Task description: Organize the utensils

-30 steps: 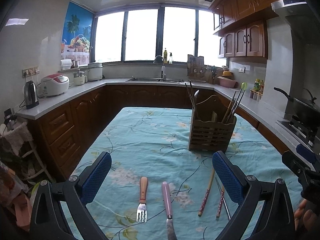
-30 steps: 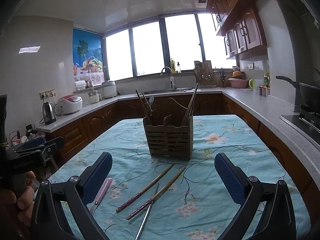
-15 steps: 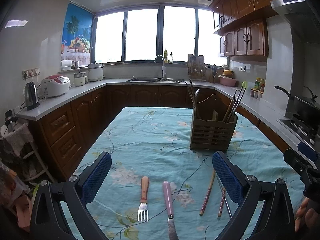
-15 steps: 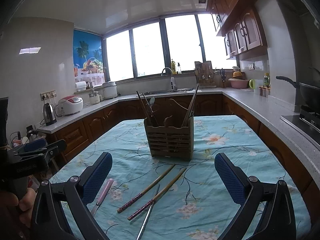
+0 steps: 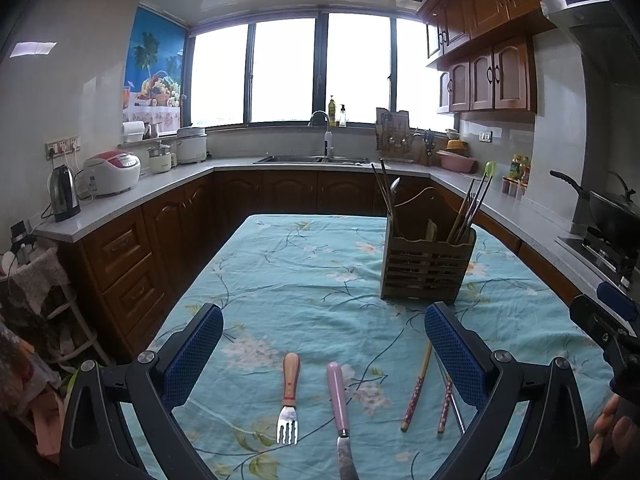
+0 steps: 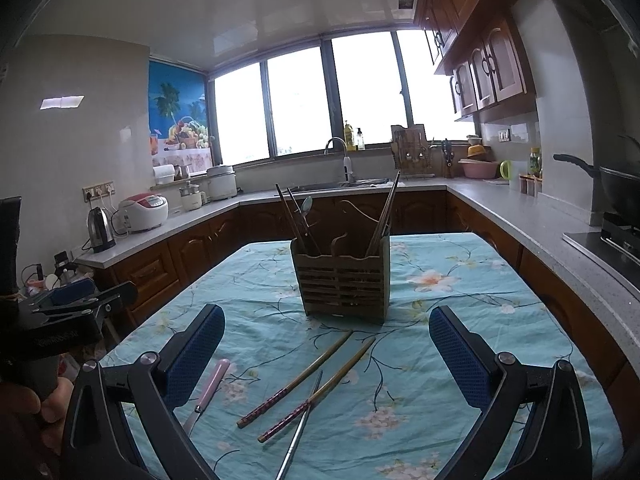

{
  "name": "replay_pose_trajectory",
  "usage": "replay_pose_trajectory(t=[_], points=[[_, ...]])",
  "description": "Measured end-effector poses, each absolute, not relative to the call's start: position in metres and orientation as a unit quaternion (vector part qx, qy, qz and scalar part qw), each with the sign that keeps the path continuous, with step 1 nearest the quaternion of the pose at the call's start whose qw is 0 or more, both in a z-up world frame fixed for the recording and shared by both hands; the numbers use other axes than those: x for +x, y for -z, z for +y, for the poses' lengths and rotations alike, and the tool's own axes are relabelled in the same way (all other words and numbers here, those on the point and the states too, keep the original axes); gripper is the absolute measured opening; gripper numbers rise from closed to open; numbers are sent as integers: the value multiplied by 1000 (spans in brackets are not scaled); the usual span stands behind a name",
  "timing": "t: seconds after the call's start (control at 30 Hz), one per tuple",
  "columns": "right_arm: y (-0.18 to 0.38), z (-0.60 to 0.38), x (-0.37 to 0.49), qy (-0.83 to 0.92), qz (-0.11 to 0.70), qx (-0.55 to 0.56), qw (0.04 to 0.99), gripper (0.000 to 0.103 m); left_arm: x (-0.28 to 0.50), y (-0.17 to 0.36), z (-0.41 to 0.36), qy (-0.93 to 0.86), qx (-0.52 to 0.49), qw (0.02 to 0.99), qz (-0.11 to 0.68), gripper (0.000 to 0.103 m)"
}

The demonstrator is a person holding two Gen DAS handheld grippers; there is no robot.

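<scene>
Left wrist: left gripper [image 5: 323, 354] jaws wide, empty above fork [image 5: 289, 398]; right gripper [image 6: 326, 354] likewise.

You have a slatted wooden utensil holder [image 6: 342, 284] standing upright on the desk, with chopsticks and a spoon [image 6: 306, 205] leaning in its compartments. Near its front lie two patterned chopsticks [image 6: 296, 380], a thin metal rod [image 6: 302, 424] crossing one, a pink-handled knife [image 5: 340, 408] and a wooden-handled fork [image 5: 289, 398].
</scene>
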State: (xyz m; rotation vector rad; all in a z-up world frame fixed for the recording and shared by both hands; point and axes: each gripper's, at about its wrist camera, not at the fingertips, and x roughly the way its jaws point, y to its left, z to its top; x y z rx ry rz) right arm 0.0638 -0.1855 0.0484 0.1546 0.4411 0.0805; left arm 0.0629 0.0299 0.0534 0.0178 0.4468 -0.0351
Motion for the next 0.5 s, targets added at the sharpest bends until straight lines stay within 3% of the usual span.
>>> replay_pose_trajectory(t=[0.5], points=[[-50, -182, 63, -40, 215, 77, 973, 103, 60, -53, 25, 15, 17, 976, 216, 102]])
